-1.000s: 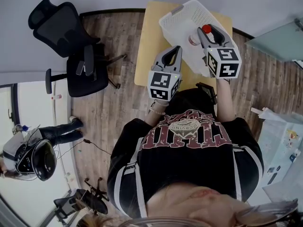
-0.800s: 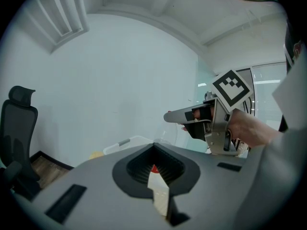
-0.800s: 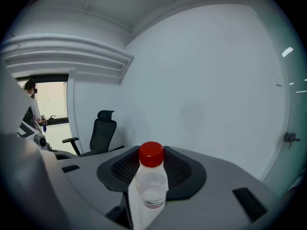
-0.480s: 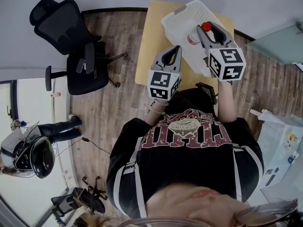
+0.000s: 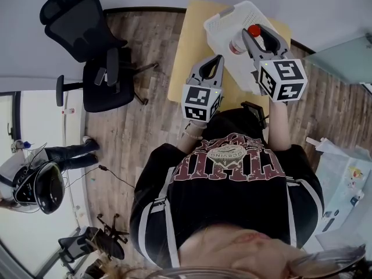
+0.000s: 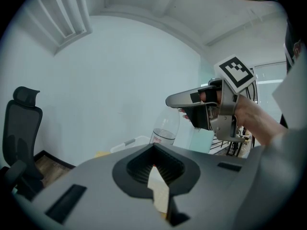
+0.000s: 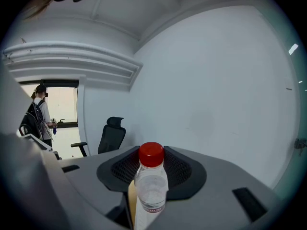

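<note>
1. The right gripper [image 5: 256, 32] was clenched on a clear plastic bottle with a red cap [image 5: 237, 46].
2. The bottle hung above the white plastic basket [image 5: 224, 25], its cap towards the jaw tips.
3. The left gripper [image 5: 216, 60] had its jaws closed on nothing, just beside the basket on the person's side, over the pale wooden table [image 5: 187, 51].

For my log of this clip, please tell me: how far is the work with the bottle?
Done: the right claw is shut on the clear plastic bottle with a red cap. In hand: it holds the bottle over the white plastic basket. To do: the bottle is not yet set down; the left claw is shut and empty.
</note>
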`<state>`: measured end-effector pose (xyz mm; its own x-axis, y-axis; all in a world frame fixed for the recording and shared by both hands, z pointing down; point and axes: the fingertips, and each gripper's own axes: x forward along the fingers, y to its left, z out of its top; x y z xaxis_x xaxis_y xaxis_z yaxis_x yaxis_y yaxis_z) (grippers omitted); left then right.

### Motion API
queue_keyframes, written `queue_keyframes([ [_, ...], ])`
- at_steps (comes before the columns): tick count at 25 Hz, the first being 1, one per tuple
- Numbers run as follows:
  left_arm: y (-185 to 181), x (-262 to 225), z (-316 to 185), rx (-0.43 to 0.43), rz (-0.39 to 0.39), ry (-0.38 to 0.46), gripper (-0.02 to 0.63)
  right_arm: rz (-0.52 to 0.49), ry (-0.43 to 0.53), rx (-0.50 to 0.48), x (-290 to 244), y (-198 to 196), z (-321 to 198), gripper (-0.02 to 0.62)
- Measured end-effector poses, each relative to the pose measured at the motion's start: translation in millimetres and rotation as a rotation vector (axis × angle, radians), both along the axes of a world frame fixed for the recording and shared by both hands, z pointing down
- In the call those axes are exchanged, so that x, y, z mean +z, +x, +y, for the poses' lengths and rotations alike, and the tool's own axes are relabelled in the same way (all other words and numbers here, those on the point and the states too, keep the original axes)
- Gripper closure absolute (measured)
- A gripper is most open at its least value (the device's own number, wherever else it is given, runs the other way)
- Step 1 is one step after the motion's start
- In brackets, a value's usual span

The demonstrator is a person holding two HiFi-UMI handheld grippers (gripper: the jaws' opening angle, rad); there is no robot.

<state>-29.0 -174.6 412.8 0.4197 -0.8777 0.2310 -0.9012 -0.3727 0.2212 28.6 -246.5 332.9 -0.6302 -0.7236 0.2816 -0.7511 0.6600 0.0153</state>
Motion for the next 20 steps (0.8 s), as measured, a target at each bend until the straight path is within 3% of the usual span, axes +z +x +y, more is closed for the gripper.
queue_keyframes([
  [20, -21.5, -0.4, 8.1, -0.058, 0.001, 0.003, 0.560, -0.050, 0.051, -0.109, -33.3, -35.7, 18.7, 0.434],
])
